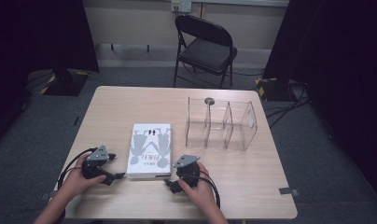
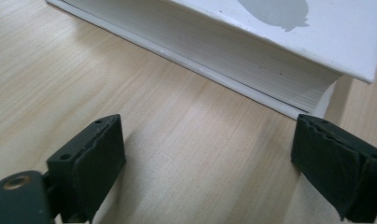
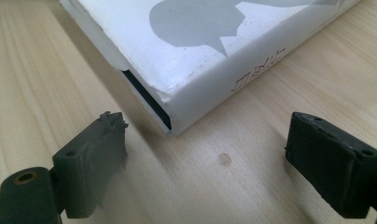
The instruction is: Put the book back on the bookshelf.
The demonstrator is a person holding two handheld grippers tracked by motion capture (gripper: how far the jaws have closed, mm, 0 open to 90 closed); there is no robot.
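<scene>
Approach step: left gripper (image 1: 113,175) and right gripper (image 1: 170,184) flank the near end of the white book (image 1: 149,149), both wide open, empty. Next likely: close in and grip it.

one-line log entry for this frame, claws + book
left claw: open, beside book's near-left corner, apart | right claw: open, at near-right corner, apart | book: flat on table, unheld | clear organizer: empty
</scene>
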